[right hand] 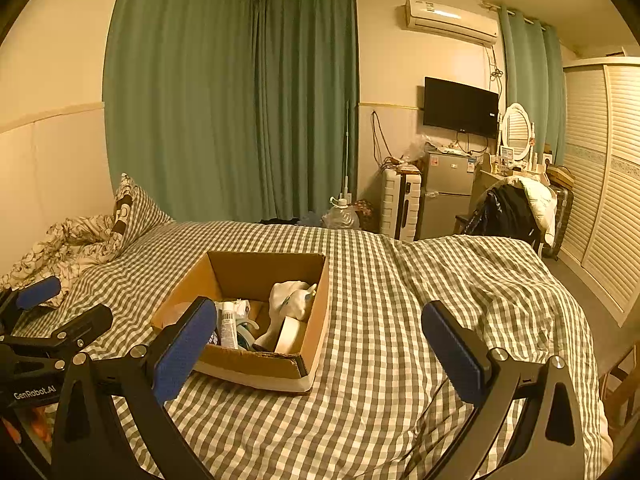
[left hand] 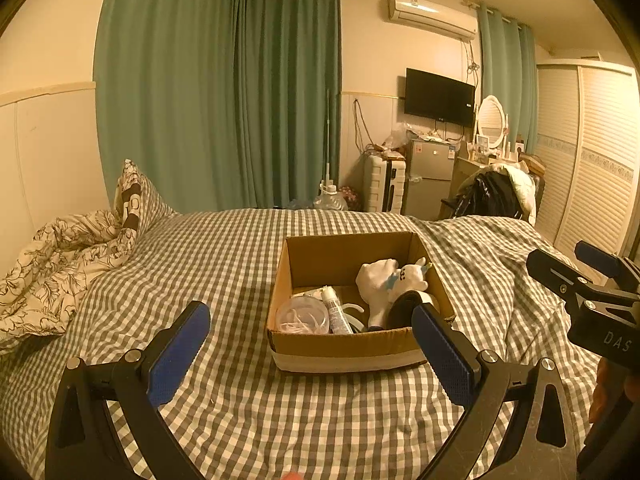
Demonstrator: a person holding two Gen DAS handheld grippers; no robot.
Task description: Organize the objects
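Cardboard box (left hand: 344, 344) on checked bedspread (left hand: 240, 264), dead ahead at 12 o'clock of left gripper (left hand: 312, 352), 10 o'clock of right gripper (right hand: 320, 354). Both jaws wide open, empty.

Risk: soft bed lets box tip or slide when pushed.

Box holds plush toy (left hand: 390, 280), tube (left hand: 336, 310), tape roll (right hand: 290, 336); crowding hampers picks. Crumpled quilt (left hand: 60, 264) at 9 o'clock, well apart.

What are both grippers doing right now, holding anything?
Left gripper: open, holding nothing.
Right gripper: open, holding nothing.
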